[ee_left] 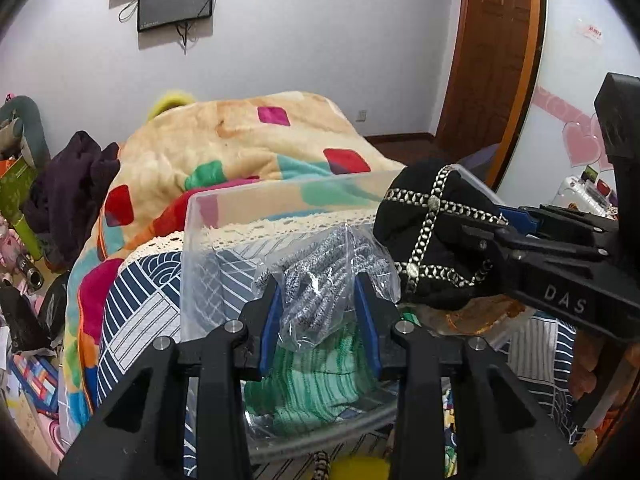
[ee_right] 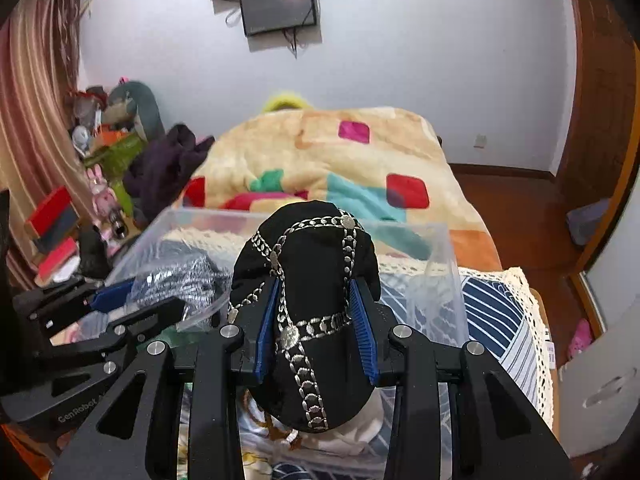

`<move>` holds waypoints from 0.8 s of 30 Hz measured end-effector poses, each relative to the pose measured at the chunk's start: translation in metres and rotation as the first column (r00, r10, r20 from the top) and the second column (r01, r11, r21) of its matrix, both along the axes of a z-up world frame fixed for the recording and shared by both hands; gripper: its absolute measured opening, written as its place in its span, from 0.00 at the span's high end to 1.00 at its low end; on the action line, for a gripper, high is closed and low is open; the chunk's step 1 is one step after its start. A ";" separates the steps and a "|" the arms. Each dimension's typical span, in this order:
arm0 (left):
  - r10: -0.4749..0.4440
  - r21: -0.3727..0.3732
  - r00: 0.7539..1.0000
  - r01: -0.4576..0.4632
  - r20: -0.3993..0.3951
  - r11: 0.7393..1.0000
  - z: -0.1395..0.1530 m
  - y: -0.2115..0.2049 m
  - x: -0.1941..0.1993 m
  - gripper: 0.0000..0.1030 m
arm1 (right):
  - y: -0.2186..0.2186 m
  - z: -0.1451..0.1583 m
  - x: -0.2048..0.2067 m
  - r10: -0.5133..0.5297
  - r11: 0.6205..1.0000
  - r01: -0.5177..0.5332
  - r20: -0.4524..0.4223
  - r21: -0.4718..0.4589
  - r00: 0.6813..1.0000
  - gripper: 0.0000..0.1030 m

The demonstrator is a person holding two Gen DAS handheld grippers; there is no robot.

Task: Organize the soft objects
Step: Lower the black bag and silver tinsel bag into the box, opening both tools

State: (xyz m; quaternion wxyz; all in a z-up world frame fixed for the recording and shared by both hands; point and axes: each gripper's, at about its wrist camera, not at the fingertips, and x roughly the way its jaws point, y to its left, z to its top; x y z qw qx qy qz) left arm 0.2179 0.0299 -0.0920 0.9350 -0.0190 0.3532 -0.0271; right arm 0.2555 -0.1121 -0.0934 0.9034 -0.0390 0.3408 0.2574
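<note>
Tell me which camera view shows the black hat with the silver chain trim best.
The right wrist view: the black hat fills the middle, held between the right gripper fingers, chain pattern plain. The left wrist view shows it from the side at the right, partly hidden by that gripper, above the clear bin.

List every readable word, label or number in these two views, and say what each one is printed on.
"DAS": on the right gripper's arm, left wrist view.
"GenRobot": on the left gripper's body, right wrist view; anything after it is cut off.
Red print on the wall sticker: too small to read.
Label on the white cabinet: too blurred to read.
</note>
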 end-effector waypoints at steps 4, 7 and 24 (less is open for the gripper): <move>-0.001 0.014 1.000 0.001 -0.003 1.000 -0.001 -0.003 0.001 0.65 | 0.003 -0.006 0.002 0.012 0.999 -0.013 -0.024 -0.048 1.000 0.68; 0.010 0.028 1.000 -0.010 0.001 1.000 -0.001 -0.004 -0.002 0.56 | 0.003 -0.006 -0.002 0.017 0.997 -0.019 -0.029 -0.069 0.999 0.66; 0.002 0.041 0.987 -0.009 0.161 0.999 0.045 -0.002 -0.059 0.14 | -0.007 0.027 -0.037 0.014 0.998 -0.005 0.146 -0.059 0.989 0.39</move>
